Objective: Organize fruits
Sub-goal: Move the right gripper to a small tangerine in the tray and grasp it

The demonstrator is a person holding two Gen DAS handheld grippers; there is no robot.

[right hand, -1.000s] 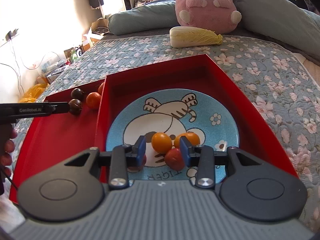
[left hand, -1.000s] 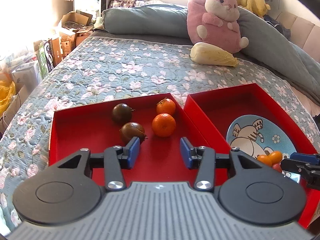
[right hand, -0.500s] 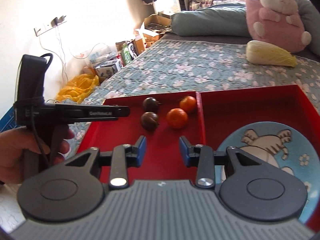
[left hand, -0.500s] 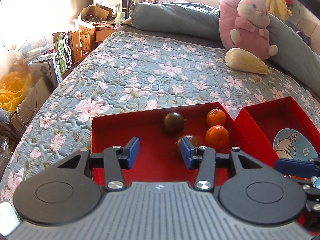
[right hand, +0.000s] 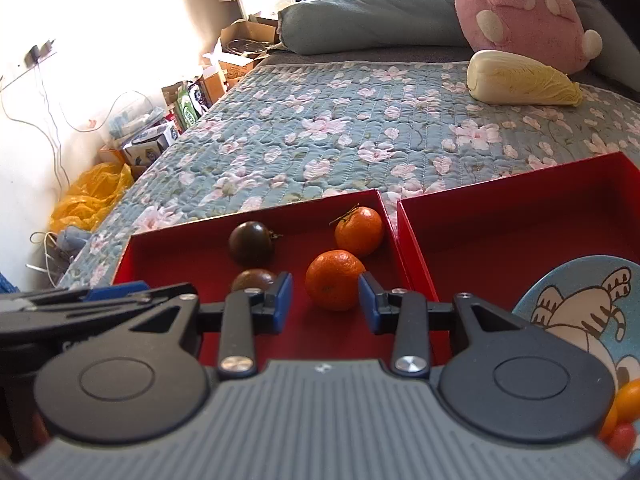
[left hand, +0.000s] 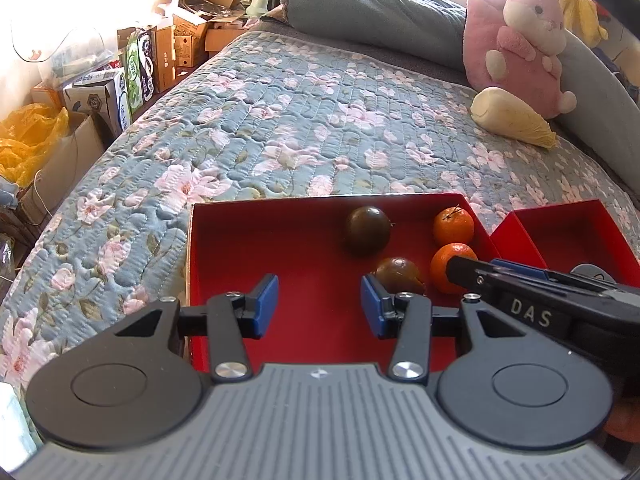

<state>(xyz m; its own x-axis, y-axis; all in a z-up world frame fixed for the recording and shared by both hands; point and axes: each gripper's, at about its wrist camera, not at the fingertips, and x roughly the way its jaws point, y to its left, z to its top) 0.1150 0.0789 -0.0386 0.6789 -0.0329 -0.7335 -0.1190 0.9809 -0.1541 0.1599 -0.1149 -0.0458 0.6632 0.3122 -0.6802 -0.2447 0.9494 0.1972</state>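
1 mandarin (right hand: 335,280) between open right hand-held gripper (right hand: 325,300) pads, untouched.

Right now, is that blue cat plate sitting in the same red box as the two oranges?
No. The blue cat plate lies in the right red box, while both oranges sit in the left red box.

- Bed (left hand: 304,120) under a blue floral quilt
- Two red trays (left hand: 256,264) (right hand: 520,240) side by side at its near edge
- Cabbage (right hand: 520,80), pink plush toy (left hand: 520,40), grey bolster (right hand: 368,16) along its far edge
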